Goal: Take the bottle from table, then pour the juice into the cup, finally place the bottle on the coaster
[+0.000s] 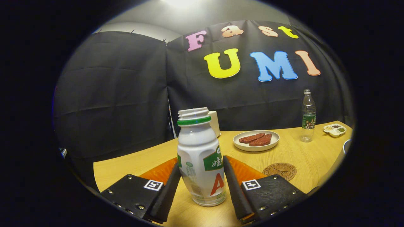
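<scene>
Tongs (202, 186): held low over the tabletop (303, 154), level and pointing toward the booth's back wall. The two fingers stand spread, one on either side of the bottle. The left finger's pad lies against or just beside the bottle's lower left flank; the right finger's pad sits close along its right flank; whether either one presses cannot be told.

Yogurt-drink bottle (200, 157): white plastic, green ring at the neck, cap off, mouth open. Upright on the tabletop, its base between the two fingers, body rising above them.

Cup (215, 123): pale, just behind the bottle's neck, mostly hidden by it, near the tabletop's far edge.

Plate (256, 140): round, light-coloured, beyond the right finger, carrying two flat reddish-brown pieces of food (256, 139).

Coaster (279, 171): round, brown, printed with a dark emblem, flat on the tabletop just ahead of the right finger and nearer than the plate. Nothing on it.

Water bottle (308, 116): clear, upright, capped, green label, right of the plate near the far edge.

Divided dish (334, 129): small, white, compartments with bits of condiment, right of the water bottle.
</scene>
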